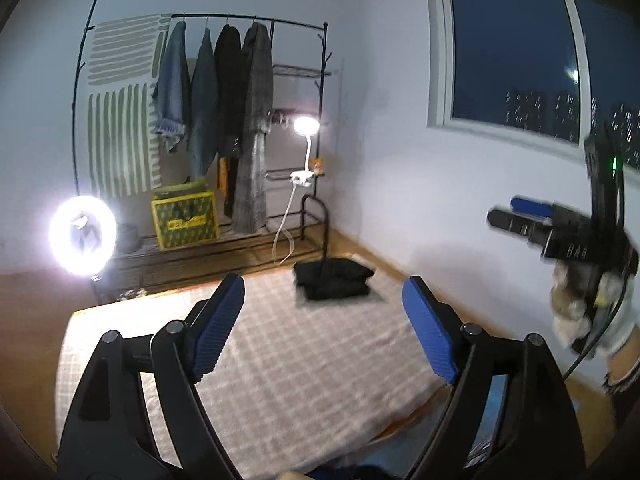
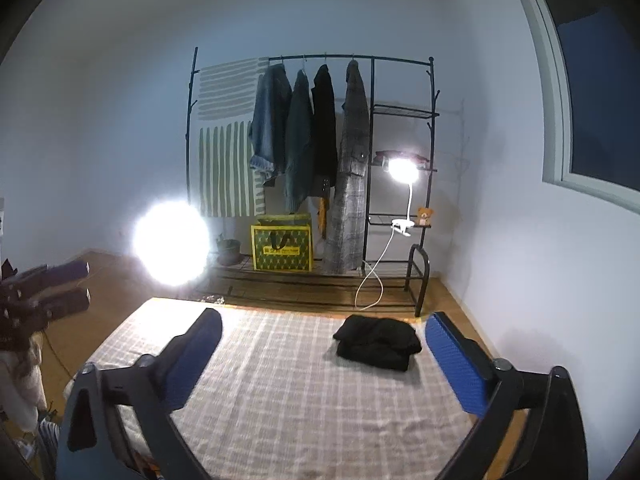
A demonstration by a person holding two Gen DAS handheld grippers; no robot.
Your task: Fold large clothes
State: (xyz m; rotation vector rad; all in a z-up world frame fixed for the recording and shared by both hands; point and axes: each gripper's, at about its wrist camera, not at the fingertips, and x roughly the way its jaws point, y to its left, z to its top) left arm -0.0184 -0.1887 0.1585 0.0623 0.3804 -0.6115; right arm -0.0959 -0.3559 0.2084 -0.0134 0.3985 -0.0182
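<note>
Two grippers are hovering above the checked blanket, both empty. The left gripper is holding its blue pads wide apart, and the right gripper is spread just as wide. A folded black garment is lying near the blanket's far right corner, well apart from either tool. The ring light is glaring so strongly (its stand is hard to make out) beside the clothes rack, where four coats are hanging.

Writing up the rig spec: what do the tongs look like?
Both the left tongs and the right tongs have black linkage arms with round pivot bolts. Their fingers carry blue ribbed pads. A black cable hangs from the right unit, which shows a green light.
</note>
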